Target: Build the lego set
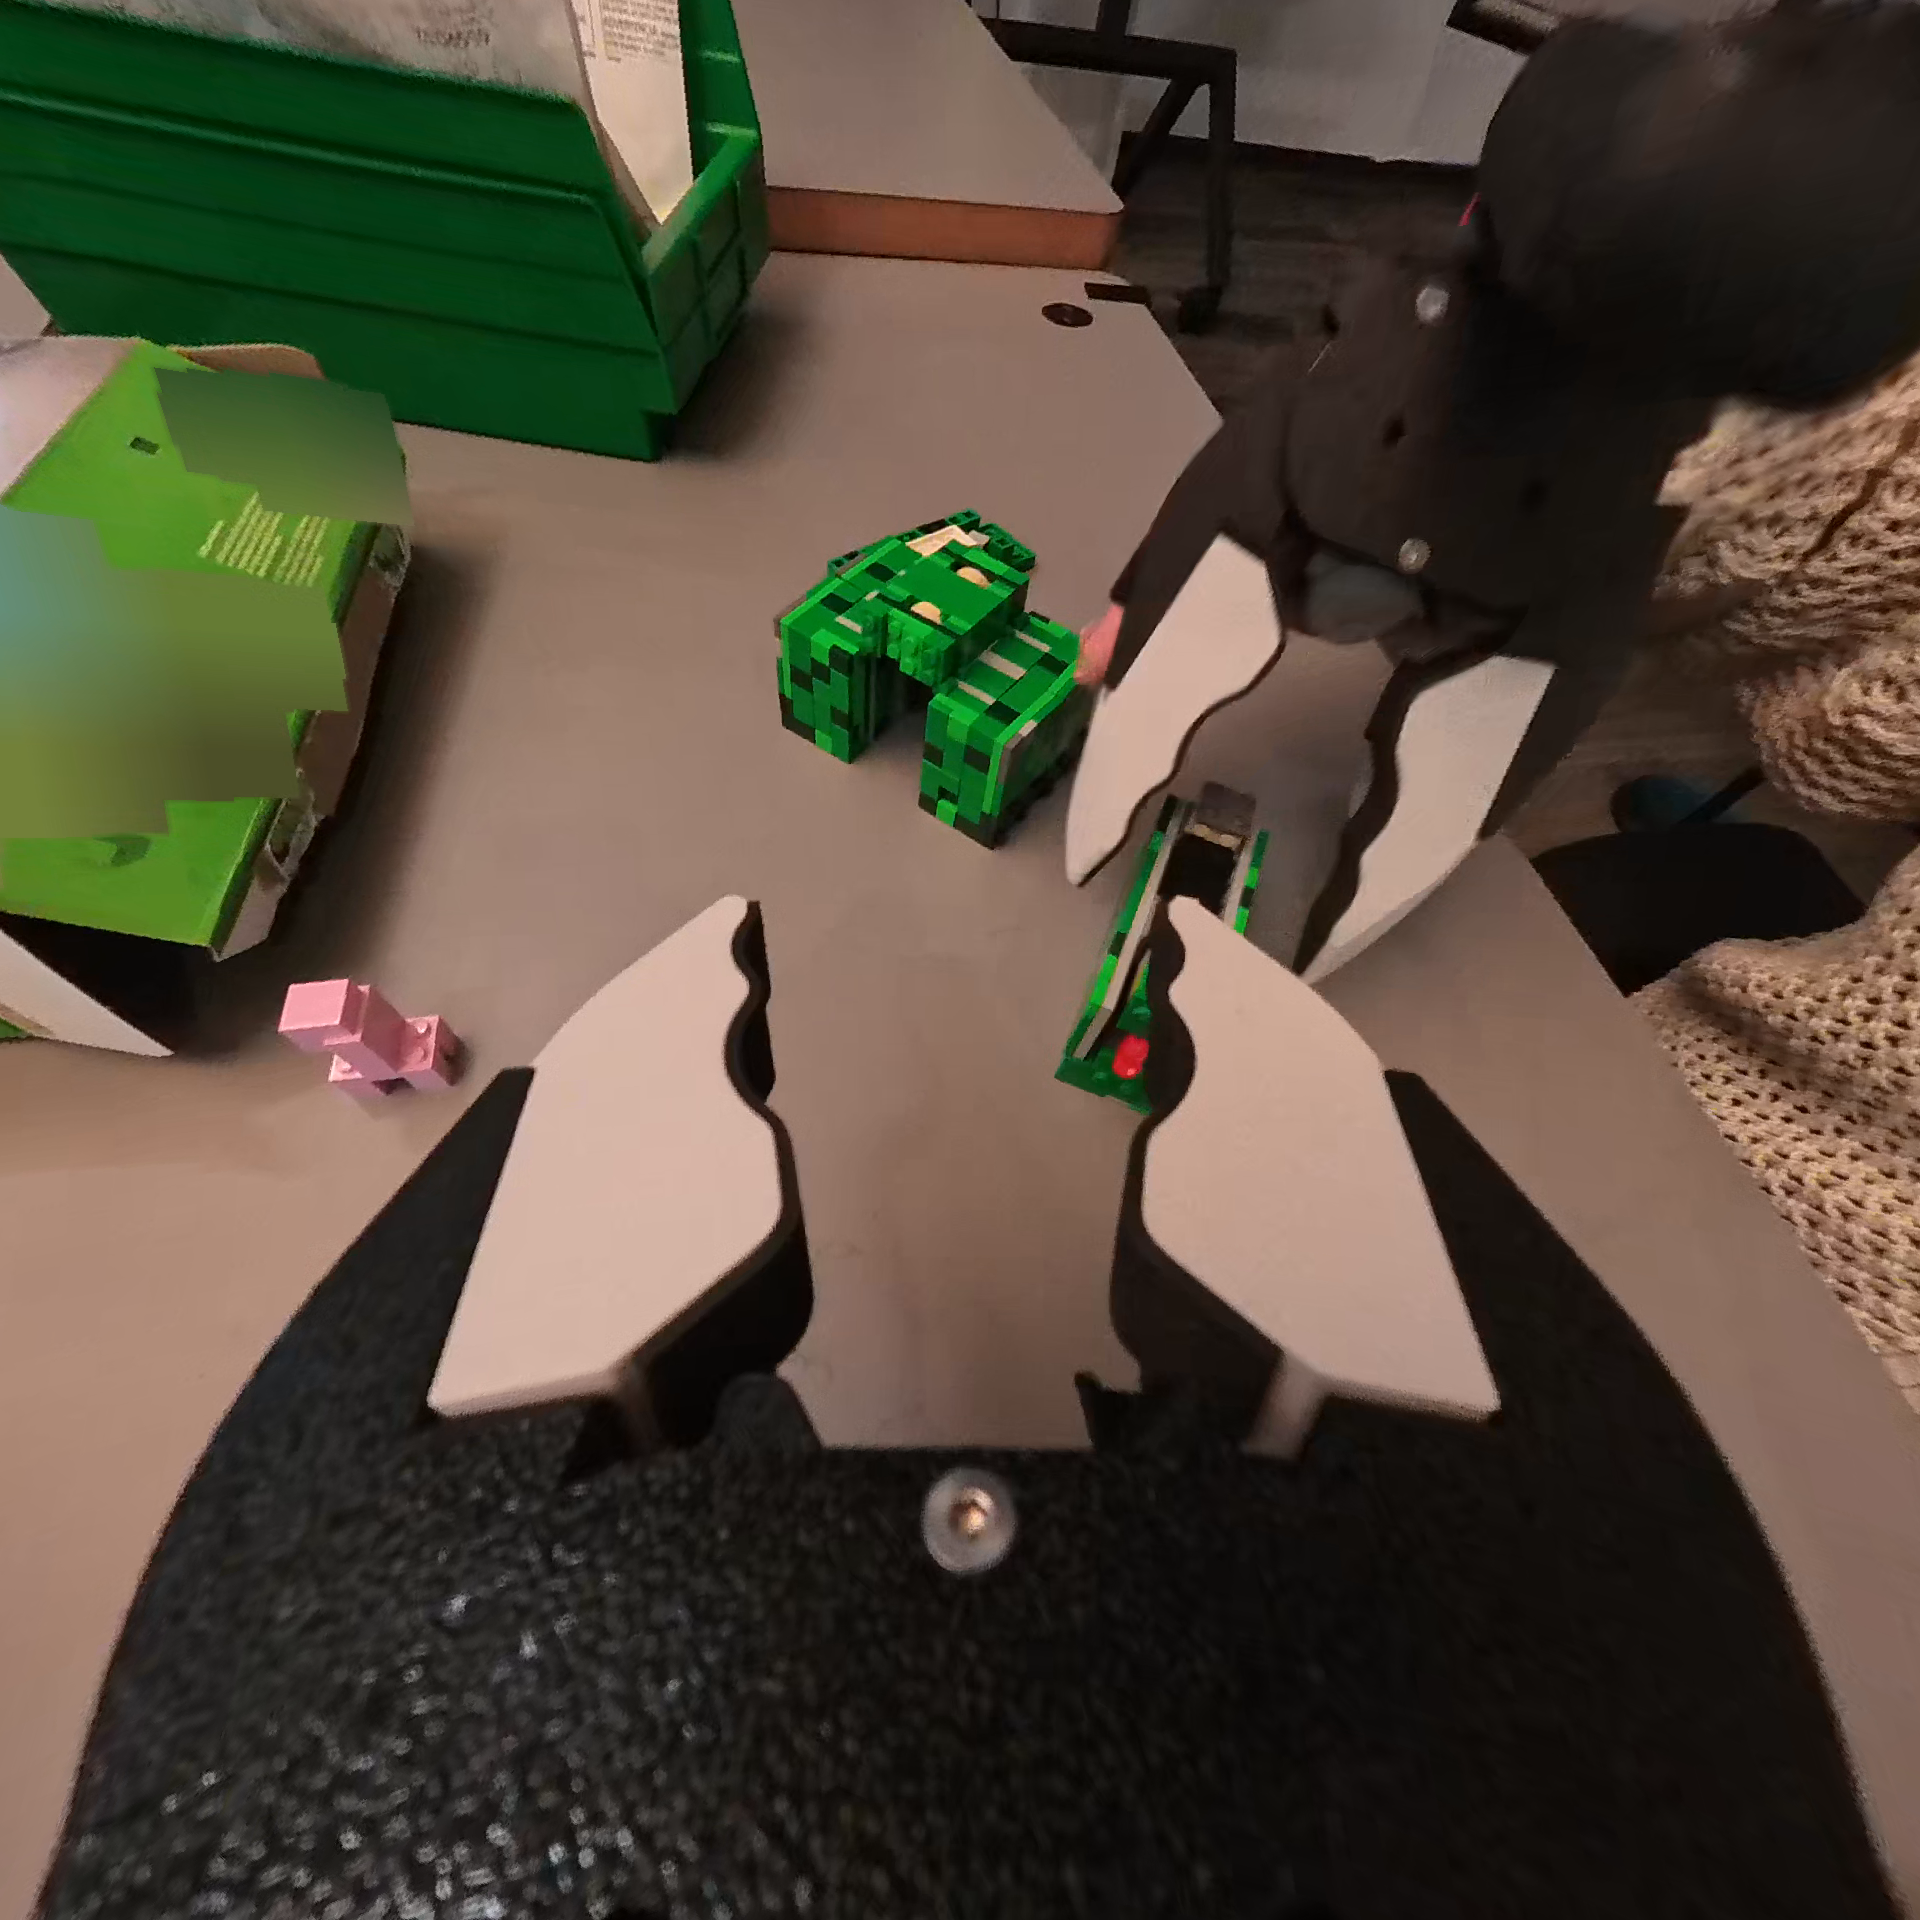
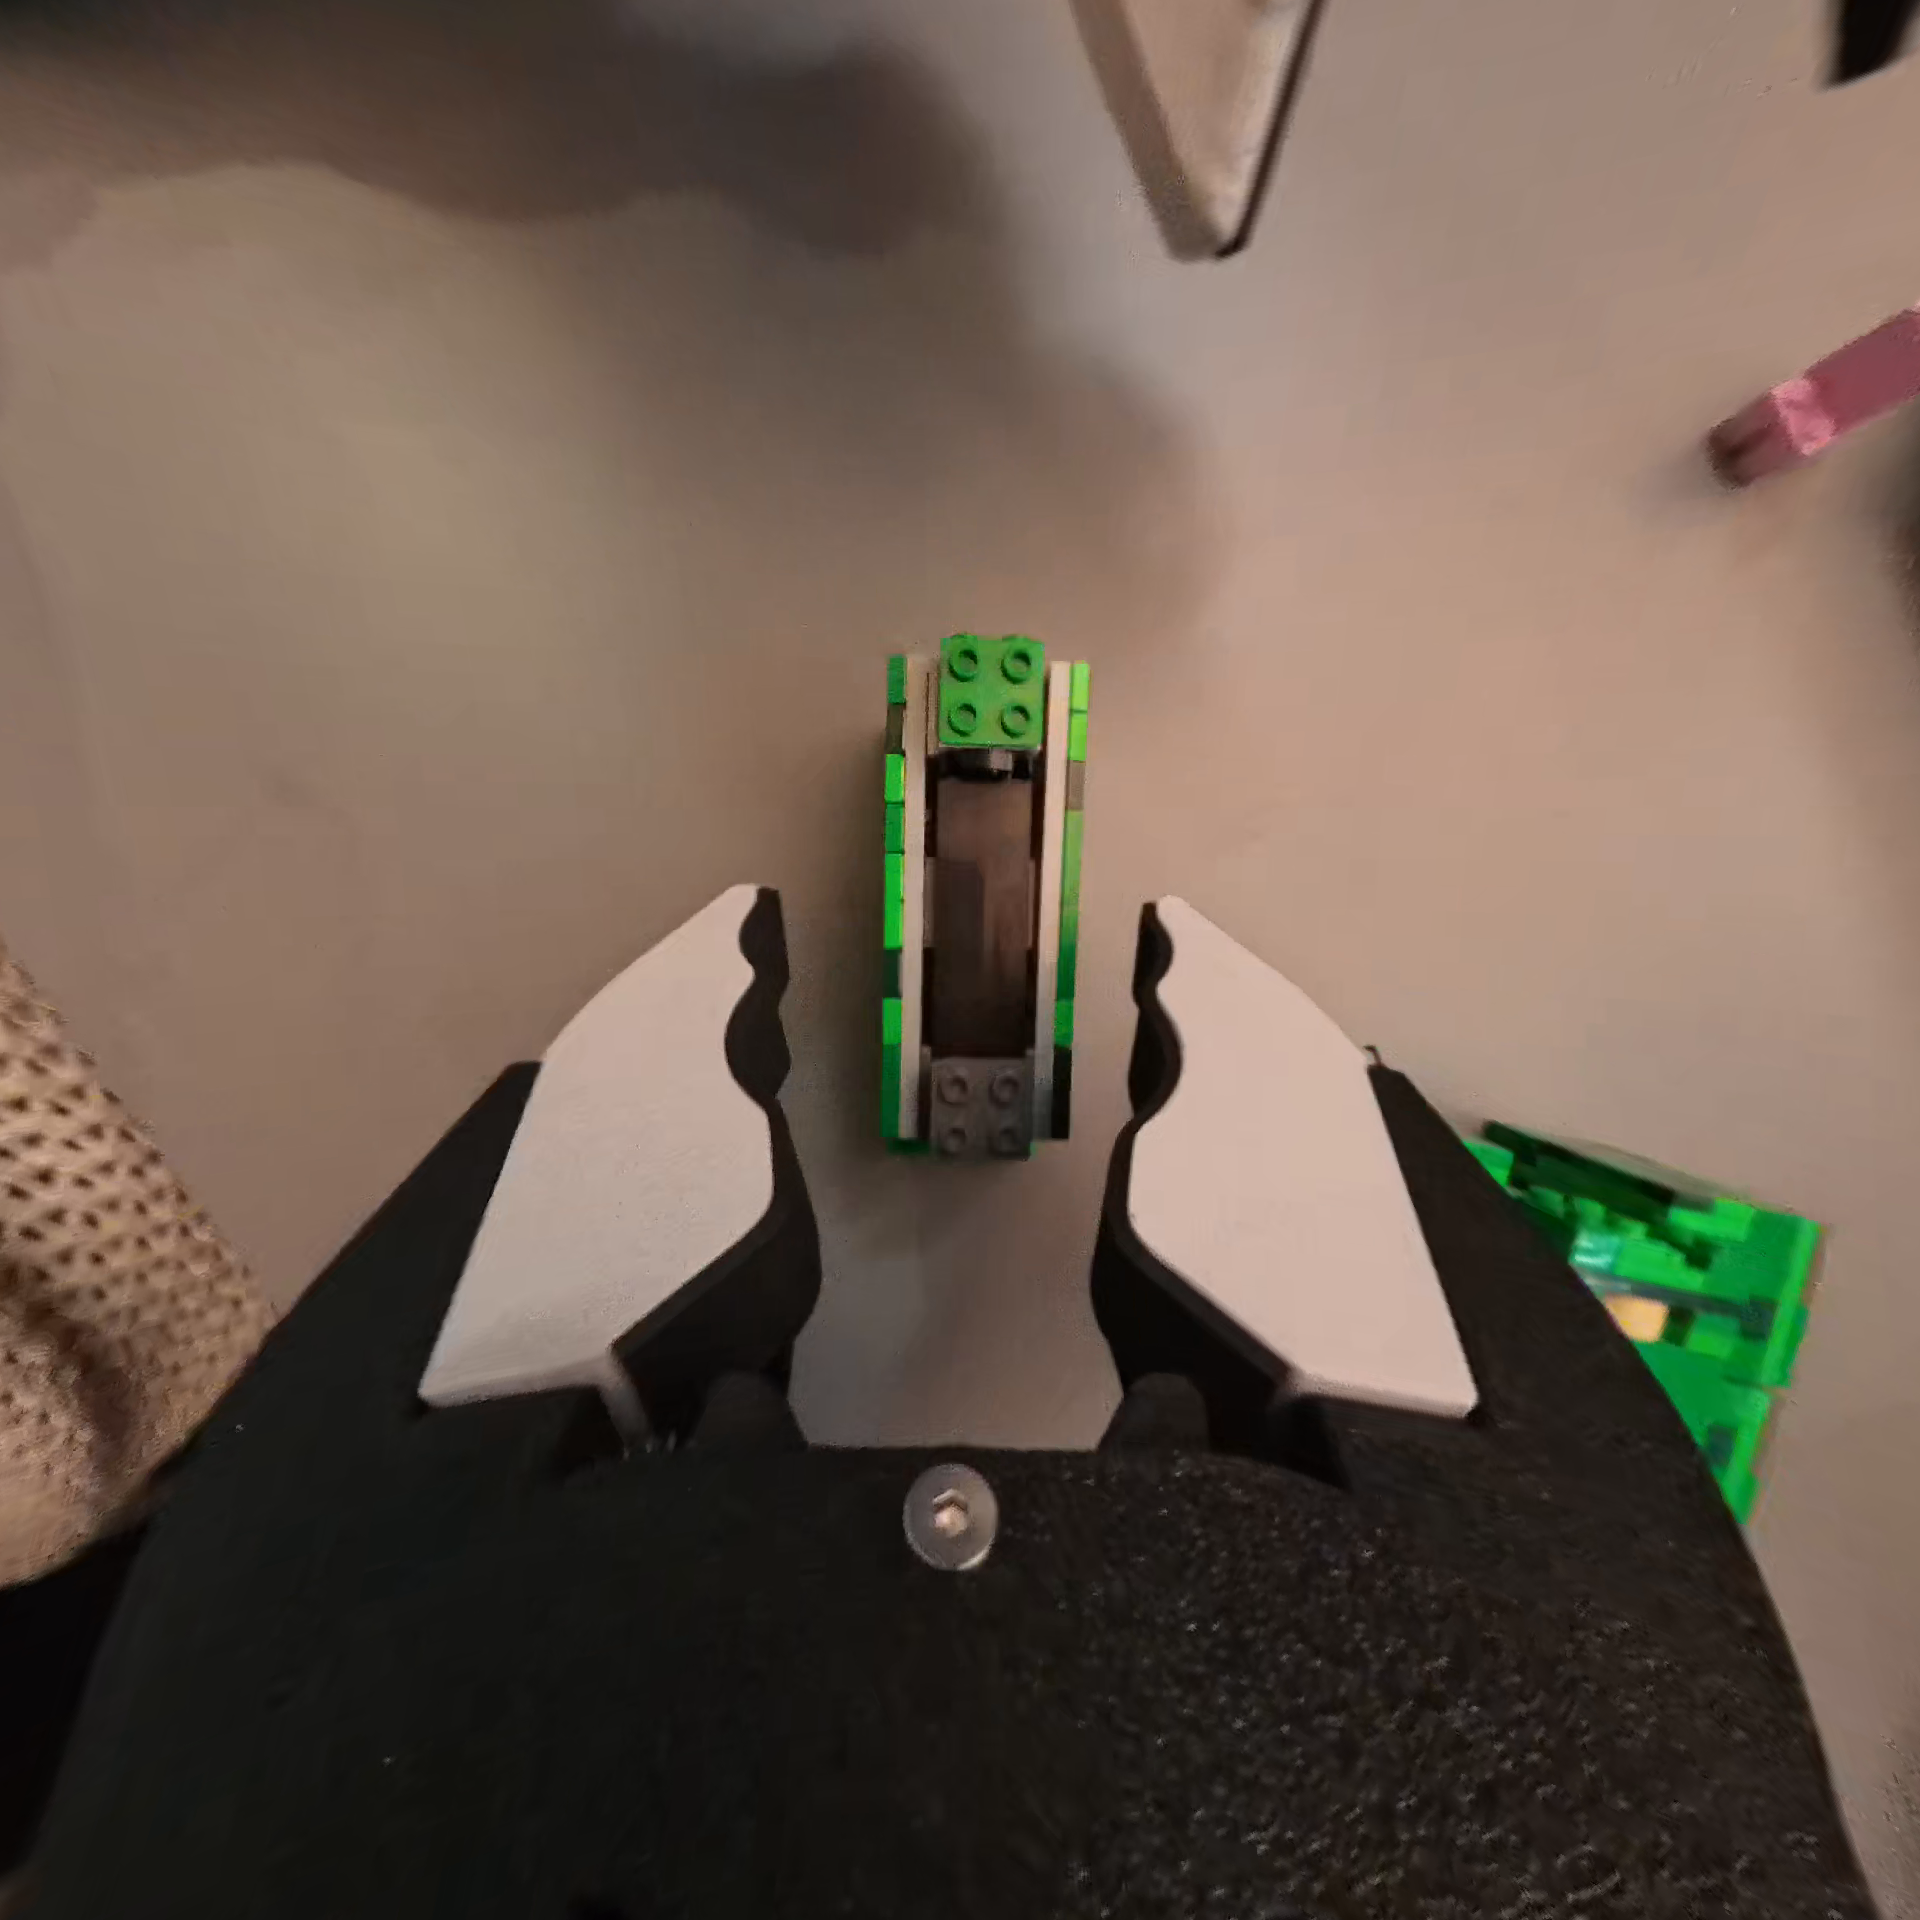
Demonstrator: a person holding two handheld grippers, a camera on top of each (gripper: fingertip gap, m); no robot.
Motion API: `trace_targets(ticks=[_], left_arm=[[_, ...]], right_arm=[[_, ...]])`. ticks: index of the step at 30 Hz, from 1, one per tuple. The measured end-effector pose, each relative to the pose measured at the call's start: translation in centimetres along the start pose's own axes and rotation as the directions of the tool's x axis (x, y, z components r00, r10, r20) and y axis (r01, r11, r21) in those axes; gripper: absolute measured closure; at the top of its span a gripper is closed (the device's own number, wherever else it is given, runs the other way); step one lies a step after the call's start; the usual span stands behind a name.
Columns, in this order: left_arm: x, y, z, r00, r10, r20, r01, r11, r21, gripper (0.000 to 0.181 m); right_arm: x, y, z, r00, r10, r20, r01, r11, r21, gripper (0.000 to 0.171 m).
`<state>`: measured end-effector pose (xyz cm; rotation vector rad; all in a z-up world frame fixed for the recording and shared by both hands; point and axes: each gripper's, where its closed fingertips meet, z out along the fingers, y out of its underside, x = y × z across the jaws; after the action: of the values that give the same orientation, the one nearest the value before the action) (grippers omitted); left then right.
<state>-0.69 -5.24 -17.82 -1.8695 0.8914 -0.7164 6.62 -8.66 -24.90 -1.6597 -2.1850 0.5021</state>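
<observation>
The right tool (image 2: 958, 914) is seen released, jaws spread wide, poised directly over a narrow green-and-grey lego assembly (image 2: 982, 904) that lies lengthwise on the grey surface (image 2: 416, 623). The assembly sits between the two fingertips without being touched by either; a green studded brick caps its far end and a grey studded brick its near end. To the right of this tool, partly hidden behind its finger, a larger green lego body (image 2: 1683, 1309) is found.

The left tool (image 1: 961, 925) is likewise released and grasps nothing. Just beyond its right fingertip the narrow assembly (image 1: 1164, 935) is seen, with the right tool (image 1: 1195, 914) above it. Farther ahead stands the green body (image 1: 925, 675); a pink lego pig (image 1: 369, 1039) lies to the left.
</observation>
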Motion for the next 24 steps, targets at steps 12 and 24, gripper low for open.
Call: trace_targets(ticks=[12,24], left_arm=[[0.0,-0.8,-0.8,0.989,-0.109,-0.098,0.120,0.986,0.112,0.087],[1.8,-3.4,1.6,0.916,-0.215,-0.338,0.324,0.895,0.308,0.096]], right_arm=[[3.4,-4.6,-2.9,0.905,0.322,0.277,-0.415,0.813,0.410,0.133],[5.0,-8.0,-7.3,0.845,0.283,0.454,-0.534,0.489,0.690,0.134]])
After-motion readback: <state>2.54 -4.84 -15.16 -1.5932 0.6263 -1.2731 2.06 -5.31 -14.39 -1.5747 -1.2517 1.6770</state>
